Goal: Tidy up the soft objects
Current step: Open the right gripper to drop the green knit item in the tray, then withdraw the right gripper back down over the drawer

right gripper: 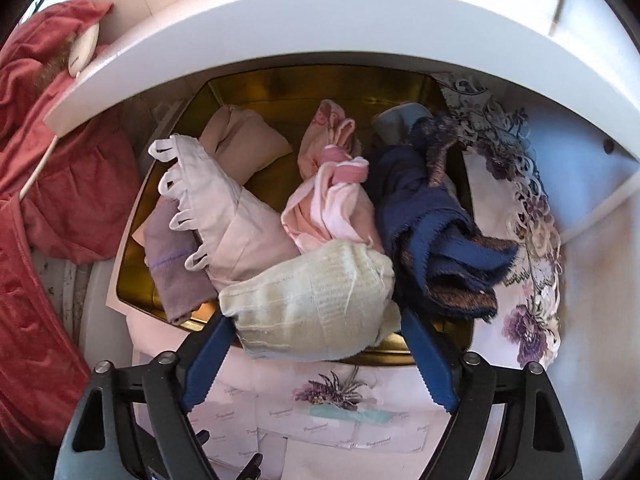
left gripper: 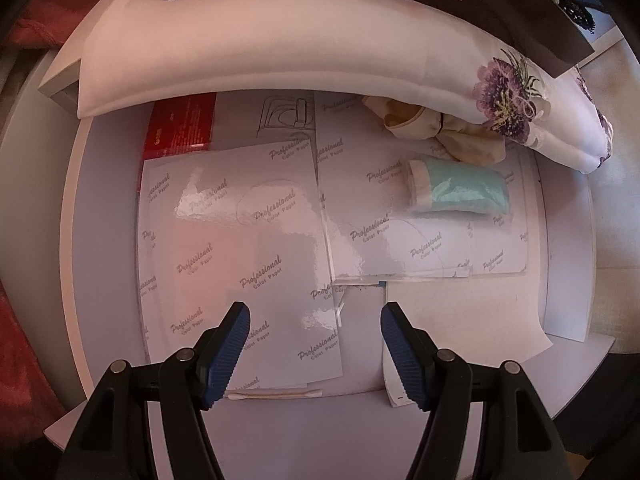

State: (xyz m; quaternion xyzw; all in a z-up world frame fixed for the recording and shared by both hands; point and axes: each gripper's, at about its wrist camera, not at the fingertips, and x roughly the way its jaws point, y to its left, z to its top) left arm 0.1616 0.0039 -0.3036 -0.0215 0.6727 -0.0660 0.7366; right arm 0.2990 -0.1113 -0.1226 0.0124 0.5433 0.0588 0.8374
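Looked like a home, bedroom or closet corner. A gold tin box [right gripper: 280, 92] sat stuffed with socks and underwear [right gripper: 332, 200] inside white shelving [right gripper: 280, 24], floral lace-edged linen [left gripper: 504, 92] folded beside it, red garment [right gripper: 60, 184] heaped at the side, loose photo-paper sheets [left gripper: 240, 240] on the shelf.

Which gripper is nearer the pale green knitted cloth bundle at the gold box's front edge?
Right. The right gripper straddles the pale green knitted cloth bundle with jaws spread. The left gripper hangs open over glossy printed paper sheets; no such bundle appears in its view.
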